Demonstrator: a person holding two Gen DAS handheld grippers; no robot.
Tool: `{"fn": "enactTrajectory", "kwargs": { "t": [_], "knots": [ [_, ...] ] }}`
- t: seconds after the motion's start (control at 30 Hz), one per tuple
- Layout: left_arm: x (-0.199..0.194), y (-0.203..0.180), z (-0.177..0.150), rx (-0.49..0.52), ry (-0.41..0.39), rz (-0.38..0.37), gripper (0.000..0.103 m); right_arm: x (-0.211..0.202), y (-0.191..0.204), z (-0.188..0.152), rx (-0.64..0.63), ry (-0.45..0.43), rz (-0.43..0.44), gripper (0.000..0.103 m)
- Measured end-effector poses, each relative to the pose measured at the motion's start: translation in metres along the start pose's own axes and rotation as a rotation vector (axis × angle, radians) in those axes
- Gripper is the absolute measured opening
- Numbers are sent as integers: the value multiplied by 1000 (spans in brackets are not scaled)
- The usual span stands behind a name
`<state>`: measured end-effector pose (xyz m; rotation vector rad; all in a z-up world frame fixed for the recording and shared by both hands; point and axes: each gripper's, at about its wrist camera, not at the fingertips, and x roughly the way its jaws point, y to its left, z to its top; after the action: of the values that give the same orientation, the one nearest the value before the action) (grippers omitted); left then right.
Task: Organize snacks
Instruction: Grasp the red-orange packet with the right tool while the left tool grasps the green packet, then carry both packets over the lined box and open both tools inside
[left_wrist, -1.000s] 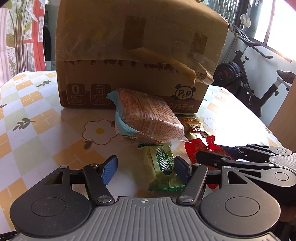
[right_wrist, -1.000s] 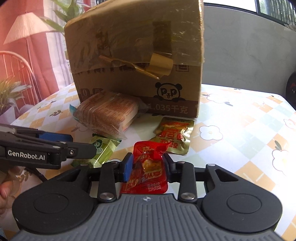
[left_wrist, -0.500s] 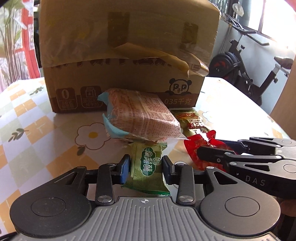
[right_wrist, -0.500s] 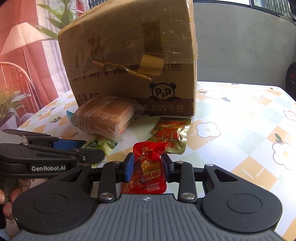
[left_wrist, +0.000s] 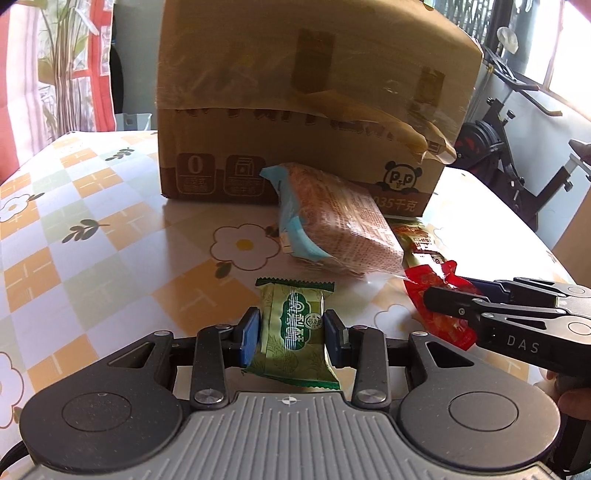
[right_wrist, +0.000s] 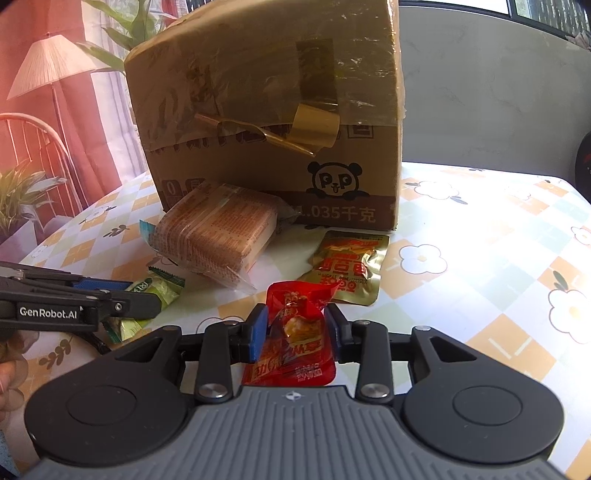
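Since a second earlier, the left gripper (left_wrist: 291, 334) has closed its jaws and is now pinching the green snack packet (left_wrist: 293, 332), which earlier lay loose between spread fingers. The right gripper (right_wrist: 295, 332) is gripping the red snack packet (right_wrist: 293, 341), though its jaws have just been opening slightly. Both packets are sitting at the near edge of the table (left_wrist: 74, 229), which is wearing a checked, flower-printed cloth. Farther off, a wrapped cracker pack (left_wrist: 332, 229) is leaning against a taped cardboard box (left_wrist: 314, 110), and a gold sachet (right_wrist: 347, 266) is lying to its right. An exercise bike (left_wrist: 517, 155) is standing at far right; a floor lamp (right_wrist: 51, 74) is standing at far left.
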<state>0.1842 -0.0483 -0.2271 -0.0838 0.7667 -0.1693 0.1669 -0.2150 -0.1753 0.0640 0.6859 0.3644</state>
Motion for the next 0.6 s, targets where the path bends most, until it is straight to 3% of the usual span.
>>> {"fn": "enactTrajectory", "kwargs": {
  "t": [0.17, 0.33, 0.6],
  "knots": [
    [-2, 3, -2, -9, -14, 7, 39, 0, 4, 0, -31, 5, -15, 40],
    [-7, 8, -6, -24, -29, 2, 39, 2, 15, -1, -106, 19, -50, 48],
    [-10, 13, -10, -31, -53, -13, 39, 3, 20, -2, -149, 25, -74, 49]
  ]
}}
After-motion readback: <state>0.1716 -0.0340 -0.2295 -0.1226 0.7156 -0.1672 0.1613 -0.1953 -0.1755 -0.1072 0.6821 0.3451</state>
